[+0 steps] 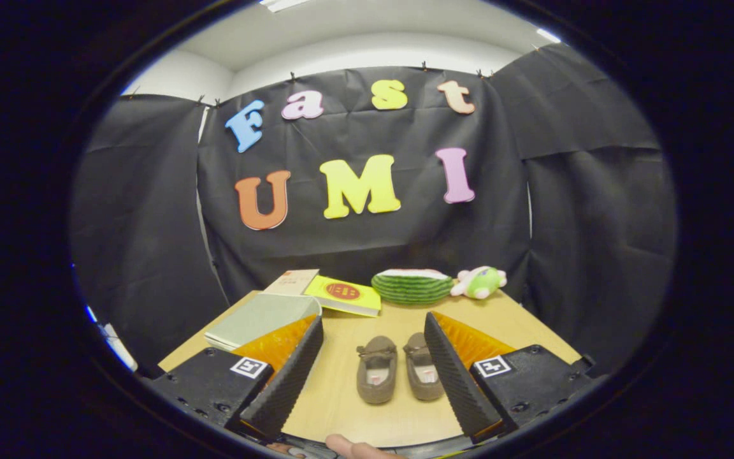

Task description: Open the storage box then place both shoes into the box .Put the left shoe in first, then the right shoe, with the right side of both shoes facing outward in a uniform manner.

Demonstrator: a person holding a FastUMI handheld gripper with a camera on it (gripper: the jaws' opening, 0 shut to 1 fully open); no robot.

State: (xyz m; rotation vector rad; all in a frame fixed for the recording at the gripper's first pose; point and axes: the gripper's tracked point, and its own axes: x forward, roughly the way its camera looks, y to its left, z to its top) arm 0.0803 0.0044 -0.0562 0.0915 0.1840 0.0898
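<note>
Brown shoes (399, 370) sit just ahead of your spread, empty gripper (373, 376); grab one before opening the box (259, 319) and you break the order.

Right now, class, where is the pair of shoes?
In the gripper view, the shoes sit side by side on the table, between the open gripper fingers, nearer than the yellow book.

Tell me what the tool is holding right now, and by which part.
Nothing. The tool is open, its fingers spread apart, with the two brown shoes lying untouched on the table between and just ahead of them.
</note>
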